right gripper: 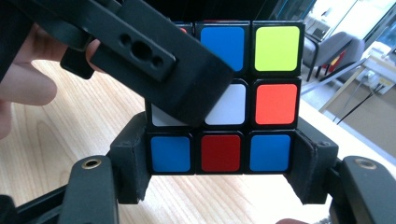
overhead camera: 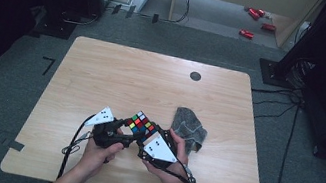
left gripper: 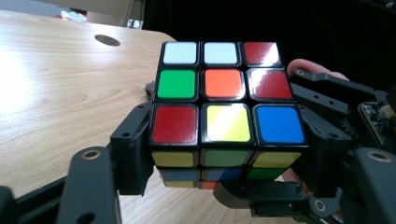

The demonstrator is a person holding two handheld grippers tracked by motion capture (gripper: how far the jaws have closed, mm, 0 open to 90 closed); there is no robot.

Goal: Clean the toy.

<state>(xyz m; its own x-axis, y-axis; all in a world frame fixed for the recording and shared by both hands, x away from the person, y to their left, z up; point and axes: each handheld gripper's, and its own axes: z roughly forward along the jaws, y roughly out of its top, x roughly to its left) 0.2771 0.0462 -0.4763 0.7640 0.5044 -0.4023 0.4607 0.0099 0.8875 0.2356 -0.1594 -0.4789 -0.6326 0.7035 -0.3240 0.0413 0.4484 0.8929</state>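
Both grippers' fingers clamp the cube (overhead camera: pixel 142 124) beside the cloth (overhead camera: pixel 188 128), near the table (overhead camera: pixel 119 71) edge

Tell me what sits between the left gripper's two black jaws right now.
The multicoloured puzzle cube sits there: in the left gripper view the left gripper clamps its lower layers from both sides. The high view shows the cube between both grippers, above the wooden table.

cube (overhead camera: pixel 142 124) | scrambled colours, black frame | tilted | above table's near edge
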